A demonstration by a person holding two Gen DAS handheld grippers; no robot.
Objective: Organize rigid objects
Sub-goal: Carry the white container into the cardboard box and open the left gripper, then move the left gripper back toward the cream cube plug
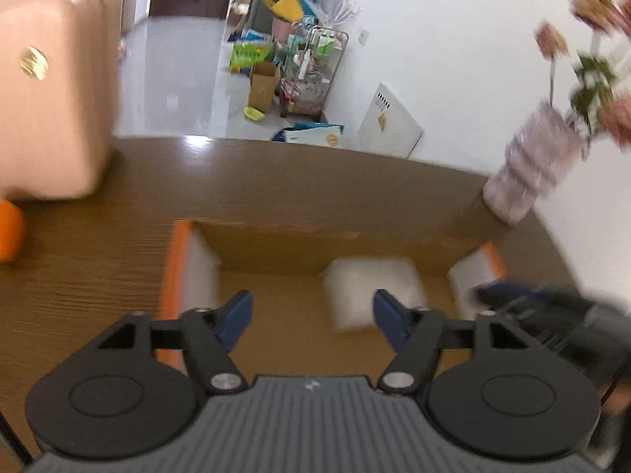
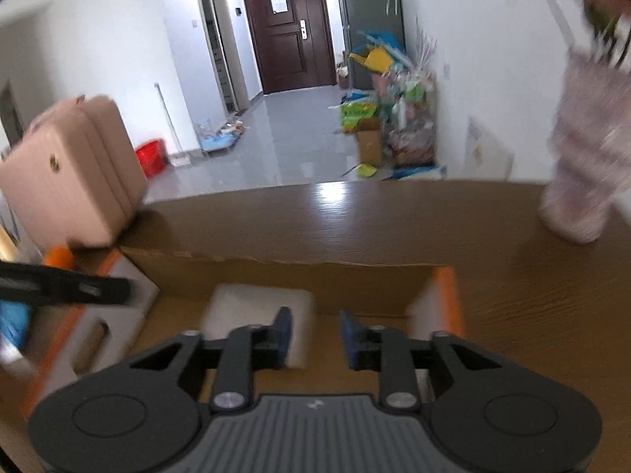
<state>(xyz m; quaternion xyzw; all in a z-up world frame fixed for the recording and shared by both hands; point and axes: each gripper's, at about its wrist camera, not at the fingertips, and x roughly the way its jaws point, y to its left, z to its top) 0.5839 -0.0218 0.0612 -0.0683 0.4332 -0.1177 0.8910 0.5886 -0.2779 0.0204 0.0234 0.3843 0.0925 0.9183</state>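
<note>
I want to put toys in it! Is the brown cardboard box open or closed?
Open. The brown cardboard box has no lid over it; both wrist views look straight down onto its floor, where a white foam block lies.

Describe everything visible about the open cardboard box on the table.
The cardboard box is brown, open at the top and rests on the wooden table. Its side flaps have orange edges and pale inner faces. The far wall's top edge looks slightly torn. Inside, a white cushion-like pad lies on the floor against the far wall. A patterned vase stands near the box's far right corner. Both claws, left claw and right claw, hover open above its interior, holding nothing. Motion blur hides finer detail.
</note>
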